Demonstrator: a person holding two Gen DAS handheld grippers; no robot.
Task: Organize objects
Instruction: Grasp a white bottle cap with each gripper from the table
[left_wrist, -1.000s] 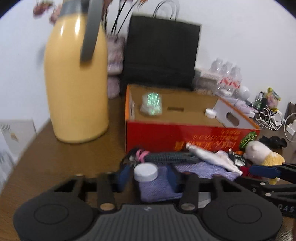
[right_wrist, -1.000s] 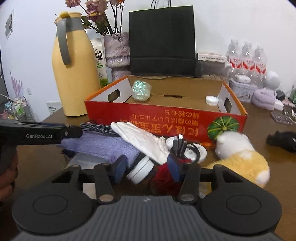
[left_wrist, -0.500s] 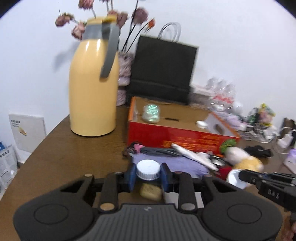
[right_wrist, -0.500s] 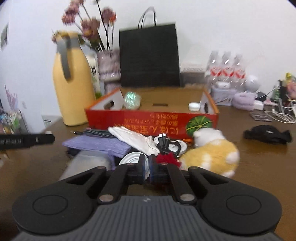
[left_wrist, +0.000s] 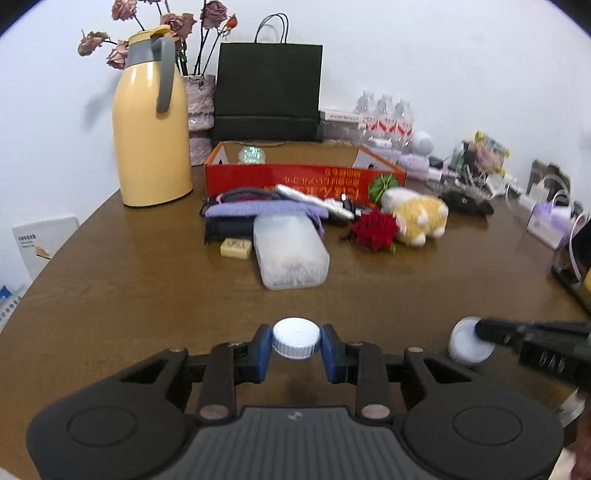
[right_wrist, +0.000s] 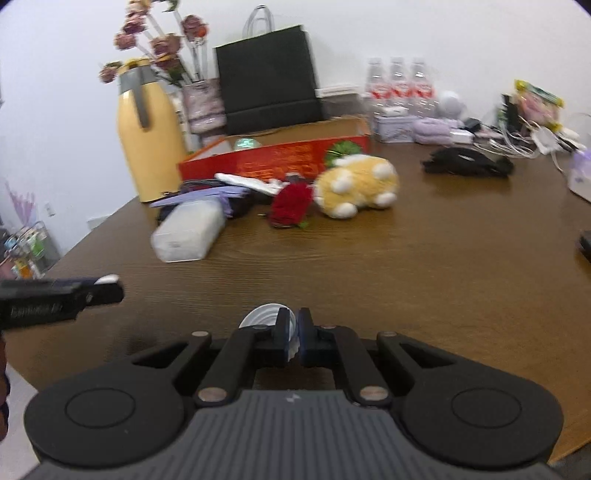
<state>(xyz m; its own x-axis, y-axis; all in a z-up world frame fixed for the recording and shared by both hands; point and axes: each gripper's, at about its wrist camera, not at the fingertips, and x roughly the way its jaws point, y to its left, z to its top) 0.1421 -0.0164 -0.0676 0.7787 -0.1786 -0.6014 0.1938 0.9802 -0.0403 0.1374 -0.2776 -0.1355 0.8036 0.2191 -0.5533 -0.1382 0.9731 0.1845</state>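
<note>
Both cameras ride low behind their grippers, looking forward and slightly down across the brown table (left_wrist: 129, 295) toward the back wall. Each view takes in the red box (left_wrist: 295, 179), the yellow jug (right_wrist: 149, 144) and the black bag (left_wrist: 267, 92), and each catches the other gripper at its edge.

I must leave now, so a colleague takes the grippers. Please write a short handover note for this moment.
Left gripper: shut on a white ribbed plastic cap.
Right gripper: shut on the rim of a round white lid.
Both are held over the brown wooden table, away from the pile.
Done: a shiny foil ball lies in the red cardboard box.
Left: frosted plastic case, red fabric rose, yellow plush toy, purple cloth.
</note>
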